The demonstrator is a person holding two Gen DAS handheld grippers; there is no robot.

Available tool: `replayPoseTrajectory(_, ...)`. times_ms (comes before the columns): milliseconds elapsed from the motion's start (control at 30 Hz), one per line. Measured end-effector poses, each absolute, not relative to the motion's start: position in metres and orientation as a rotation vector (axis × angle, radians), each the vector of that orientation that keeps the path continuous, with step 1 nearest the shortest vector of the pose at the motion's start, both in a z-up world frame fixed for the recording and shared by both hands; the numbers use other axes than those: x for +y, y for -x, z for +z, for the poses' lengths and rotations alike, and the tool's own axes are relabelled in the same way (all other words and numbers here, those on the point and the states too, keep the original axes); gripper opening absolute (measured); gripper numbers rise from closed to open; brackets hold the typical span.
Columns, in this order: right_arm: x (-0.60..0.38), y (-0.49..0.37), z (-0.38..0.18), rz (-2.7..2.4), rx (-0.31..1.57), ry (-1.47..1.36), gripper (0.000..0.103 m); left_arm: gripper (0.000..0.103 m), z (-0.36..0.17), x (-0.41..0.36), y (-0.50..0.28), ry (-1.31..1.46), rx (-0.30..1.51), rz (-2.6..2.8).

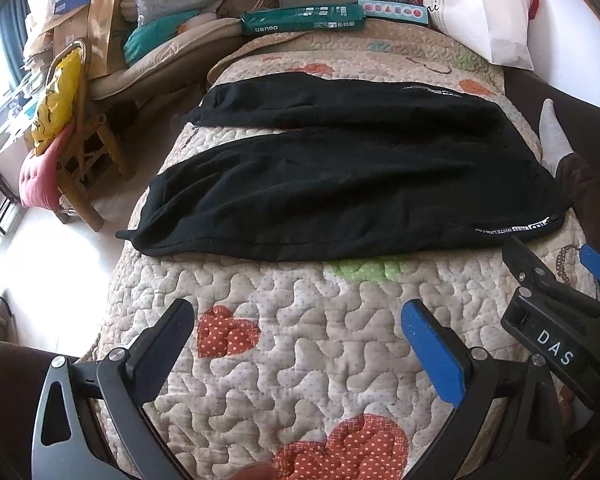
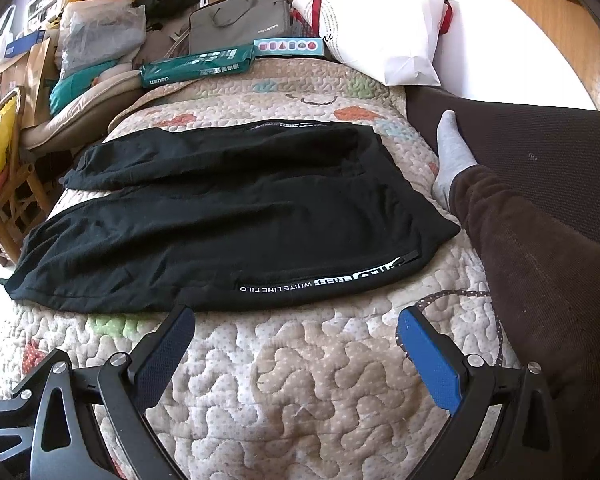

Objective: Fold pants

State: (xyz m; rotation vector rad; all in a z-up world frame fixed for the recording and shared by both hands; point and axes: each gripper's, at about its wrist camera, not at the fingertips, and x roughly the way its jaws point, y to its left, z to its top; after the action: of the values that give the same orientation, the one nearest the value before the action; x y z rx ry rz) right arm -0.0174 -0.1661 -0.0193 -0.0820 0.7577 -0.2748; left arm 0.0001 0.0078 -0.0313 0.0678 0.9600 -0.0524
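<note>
Black pants (image 1: 340, 176) lie spread flat on a quilted bedspread (image 1: 300, 300), waist to the right, legs pointing left, slightly apart. They also show in the right wrist view (image 2: 220, 224), with white lettering along the near seam. My left gripper (image 1: 300, 320) is open and empty, hovering over the quilt short of the pants' near edge. My right gripper (image 2: 296, 324) is open and empty, its fingertips just at the near hem by the lettering. The right gripper also shows at the right of the left wrist view (image 1: 560, 264).
A person's leg in brown trousers with a grey sock (image 2: 452, 156) lies along the bed's right side. A green package (image 2: 196, 66), a grey bag (image 2: 240, 28) and a white bag (image 2: 380, 24) sit at the far end. A wooden chair with cushions (image 1: 72, 128) stands left.
</note>
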Motion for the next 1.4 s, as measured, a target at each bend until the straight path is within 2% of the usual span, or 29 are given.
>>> replayPoseTrajectory(1400,-0.161,0.015,-0.030,-0.271,0.797,0.108,0.103,0.103,-0.051,0.020,-0.003,-0.054,0.992,-0.040)
